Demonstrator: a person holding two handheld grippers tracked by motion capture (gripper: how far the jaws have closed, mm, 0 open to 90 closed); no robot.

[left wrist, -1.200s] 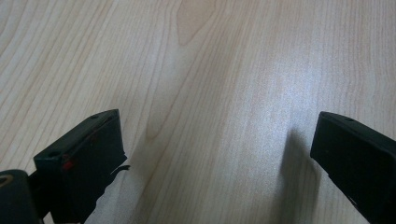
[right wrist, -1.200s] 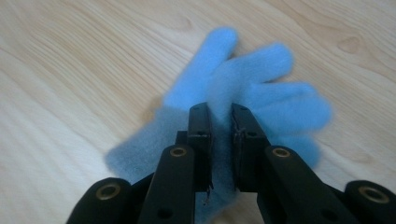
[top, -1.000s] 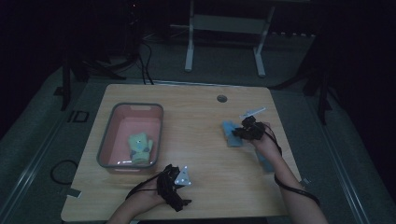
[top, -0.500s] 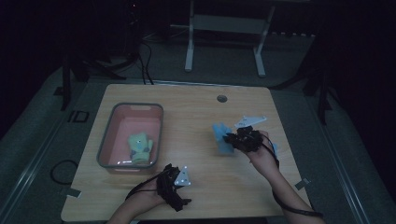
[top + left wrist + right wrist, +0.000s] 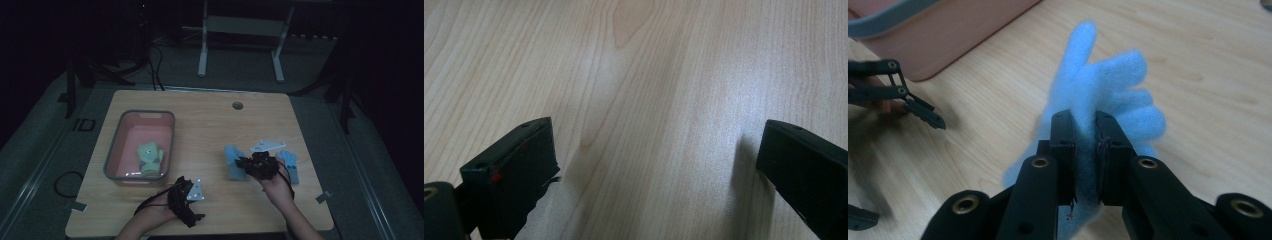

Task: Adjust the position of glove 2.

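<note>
Overhead, a pink bin (image 5: 122,150) holding a green glove (image 5: 150,159) sits left of the second blue glove (image 5: 290,164), while the left gripper (image 5: 654,170) spreads wide over bare table (image 5: 649,75), and the right gripper (image 5: 1084,135) pinches a blue glove (image 5: 1108,90).

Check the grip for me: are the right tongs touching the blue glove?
Touching. The right gripper view shows the right tongs shut on the blue glove.
</note>
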